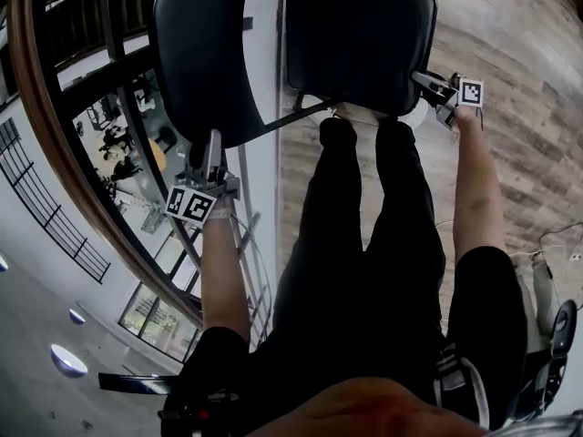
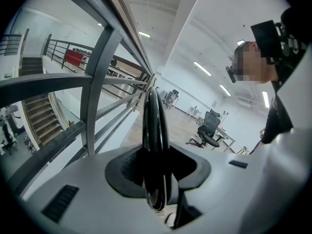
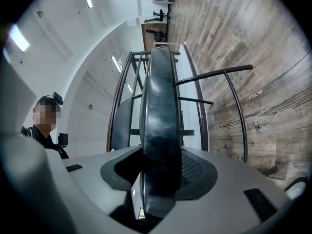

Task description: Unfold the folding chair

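Standing over the folding chair (image 1: 346, 53), looking steeply down. It sits on the plank floor (image 1: 519, 107) directly ahead of my legs (image 1: 364, 235), close beside a railing (image 1: 41, 135) with a curved top rail and dark metal posts; a lower storey shows beyond it.

From above, two black panels:
- thin rounded panel (image 1: 205, 53), on the left, nearest the railing
- padded panel (image 1: 364, 7), on the right, thicker and squarer
- a dark frame tube (image 1: 301, 114) runs between them at their near edges

Left gripper (image 1: 211, 153): jaws closed part-way, clamped on the near edge of the thin panel. In the left gripper view the glossy black edge stands upright between the jaws and fills the gap. Its marker cube (image 1: 189, 204) sits just above my wrist.

Right gripper (image 1: 432, 82): jaws set wider (the padding is thicker here), gripping the near right corner of the padded panel. In the right gripper view that edge stands on end between the jaws, with the chair's tubes and the thin panel behind it.

My arms are spread, one on each panel.
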Demonstrator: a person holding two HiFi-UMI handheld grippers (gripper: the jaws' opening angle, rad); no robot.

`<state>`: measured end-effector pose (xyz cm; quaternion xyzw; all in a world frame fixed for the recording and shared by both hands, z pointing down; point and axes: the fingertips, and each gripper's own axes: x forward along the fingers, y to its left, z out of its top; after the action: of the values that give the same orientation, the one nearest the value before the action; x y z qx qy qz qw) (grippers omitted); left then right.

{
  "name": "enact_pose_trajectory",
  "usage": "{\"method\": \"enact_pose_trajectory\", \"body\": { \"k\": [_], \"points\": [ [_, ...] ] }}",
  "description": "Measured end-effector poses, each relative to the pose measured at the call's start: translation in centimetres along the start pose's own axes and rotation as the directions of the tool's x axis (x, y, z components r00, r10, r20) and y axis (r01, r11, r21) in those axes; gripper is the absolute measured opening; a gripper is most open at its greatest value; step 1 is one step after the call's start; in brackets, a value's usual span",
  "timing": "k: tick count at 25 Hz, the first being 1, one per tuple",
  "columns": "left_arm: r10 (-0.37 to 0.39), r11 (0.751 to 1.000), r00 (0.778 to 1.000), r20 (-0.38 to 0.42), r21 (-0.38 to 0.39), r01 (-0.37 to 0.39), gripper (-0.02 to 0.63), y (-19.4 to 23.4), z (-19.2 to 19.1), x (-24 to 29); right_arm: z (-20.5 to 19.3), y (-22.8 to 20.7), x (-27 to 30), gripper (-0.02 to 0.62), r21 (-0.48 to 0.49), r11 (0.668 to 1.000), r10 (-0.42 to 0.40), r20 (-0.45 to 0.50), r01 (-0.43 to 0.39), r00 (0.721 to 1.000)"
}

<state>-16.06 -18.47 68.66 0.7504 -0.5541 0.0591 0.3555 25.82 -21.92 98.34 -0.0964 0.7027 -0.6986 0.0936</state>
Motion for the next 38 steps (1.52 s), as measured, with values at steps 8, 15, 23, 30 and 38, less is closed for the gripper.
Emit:
{"method": "enact_pose_trajectory", "body": {
  "k": [8, 15, 23, 30, 38],
  "points": [
    [0.017, 1.0, 1.0, -0.016, -0.025, -0.017, 0.118, 0.1, -1.8, 1.0, 0.2, -3.2, -2.7, 0.187, 0.011, 1.0, 0.012, 0.012, -0.012, 1.0],
    [0.001, 1.0, 1.0, -0.01, -0.026, -0.001, 0.12, -0.2, -2.3, 1.5, 0.3, -4.9, -3.8, 0.195, 0.006, 1.0, 0.023, 0.008, -0.023, 1.0],
    [-0.045, 0.999, 0.999, -0.028, -0.006, 0.045, 0.12, -2.2, -2.9, 1.8, -0.1, -6.3, -4.4, 0.202, 0.03, 0.999, 0.019, 0.03, -0.02, 0.999],
    [-0.035, 0.999, 0.999, 0.011, -0.032, 0.036, 0.114, -2.8, -3.3, 1.9, 0.2, -7.1, -4.5, 0.206, -0.001, 0.999, 0.052, 0.004, -0.052, 0.999],
    [0.028, 0.998, 0.999, -0.018, 0.063, -0.027, 0.206, -3.5, -2.1, 1.1, 2.4, -5.8, -7.1, 0.262, -0.023, 0.994, -0.102, 0.047, 0.103, 0.994]
  ]
}}
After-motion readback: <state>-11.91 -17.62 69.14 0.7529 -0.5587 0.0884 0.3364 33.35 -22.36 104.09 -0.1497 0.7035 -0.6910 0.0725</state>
